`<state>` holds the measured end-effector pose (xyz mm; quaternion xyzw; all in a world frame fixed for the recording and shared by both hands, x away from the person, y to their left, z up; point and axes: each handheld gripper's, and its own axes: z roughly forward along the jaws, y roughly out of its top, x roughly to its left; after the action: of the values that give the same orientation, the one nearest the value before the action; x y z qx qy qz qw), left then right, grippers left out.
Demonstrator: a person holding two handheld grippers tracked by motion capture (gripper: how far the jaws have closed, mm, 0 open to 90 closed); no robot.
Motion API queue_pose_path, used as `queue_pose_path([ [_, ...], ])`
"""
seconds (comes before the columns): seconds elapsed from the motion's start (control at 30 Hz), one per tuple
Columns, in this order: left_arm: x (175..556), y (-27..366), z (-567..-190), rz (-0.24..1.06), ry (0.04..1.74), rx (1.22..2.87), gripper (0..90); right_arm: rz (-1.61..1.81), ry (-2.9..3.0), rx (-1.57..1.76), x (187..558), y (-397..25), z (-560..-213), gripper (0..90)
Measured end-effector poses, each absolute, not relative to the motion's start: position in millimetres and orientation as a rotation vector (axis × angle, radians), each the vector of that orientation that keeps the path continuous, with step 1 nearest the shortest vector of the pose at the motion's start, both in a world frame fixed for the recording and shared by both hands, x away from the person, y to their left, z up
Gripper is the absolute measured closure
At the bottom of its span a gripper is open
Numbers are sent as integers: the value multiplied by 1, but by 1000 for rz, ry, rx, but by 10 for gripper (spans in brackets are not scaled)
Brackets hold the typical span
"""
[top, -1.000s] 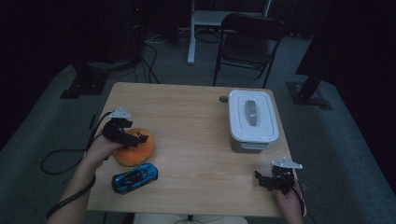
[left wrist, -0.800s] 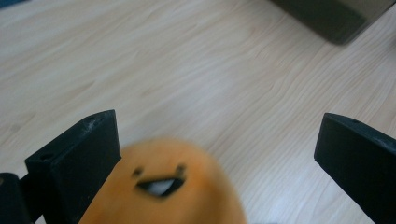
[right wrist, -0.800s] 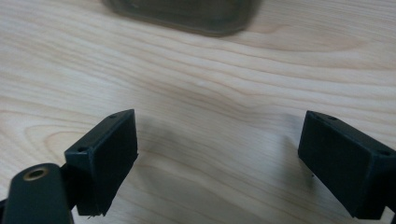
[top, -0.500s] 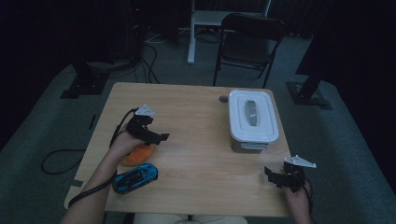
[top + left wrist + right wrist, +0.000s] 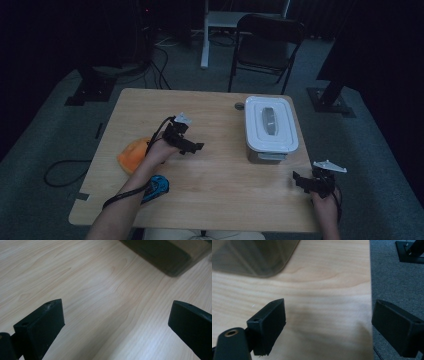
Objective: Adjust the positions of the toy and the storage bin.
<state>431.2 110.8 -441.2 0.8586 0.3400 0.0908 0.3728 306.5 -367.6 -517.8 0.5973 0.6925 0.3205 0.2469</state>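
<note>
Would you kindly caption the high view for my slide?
Left gripper open over table, heading toward lidded box.

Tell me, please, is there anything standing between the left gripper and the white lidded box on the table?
Nothing visible does. The left gripper, jaws open and empty, points toward the white lidded box across bare wooden table. The orange object and blue toy car lie behind it.

Left forearm runs up from the bottom edge, hand wrapped round the left gripper [image 5: 192,147], jaws spread wide, nothing between the fingers [image 5: 42,325], pointing toward the person's right. Right hand low at the near right, holding the right gripper [image 5: 301,181], jaws likewise wide apart and empty, pointing left
</note>
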Motion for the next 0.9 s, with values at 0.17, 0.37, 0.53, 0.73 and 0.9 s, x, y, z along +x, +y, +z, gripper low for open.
queue_pose_path([
  [0.17, 442, 93, -451, 231, 874, 2201, 11, 871, 1852, 1629, 321, -374, -513, 116],
  [0.37, 450, 71, -463, 211, 868, 2204, 11, 822, 1857, 1610, 335, -373, -514, 116],
  [0.53, 456, 57, -469, 208, 872, 2192, 11, 870, 1824, 1637, 341, -377, -513, 116],
  [0.73, 467, 36, -475, 222, 870, 2213, 11, 846, 1812, 1660, 360, -381, -513, 116],
  [0.9, 476, 20, -479, 232, 854, 2227, 11, 844, 1804, 1669, 370, -383, -512, 116],
])
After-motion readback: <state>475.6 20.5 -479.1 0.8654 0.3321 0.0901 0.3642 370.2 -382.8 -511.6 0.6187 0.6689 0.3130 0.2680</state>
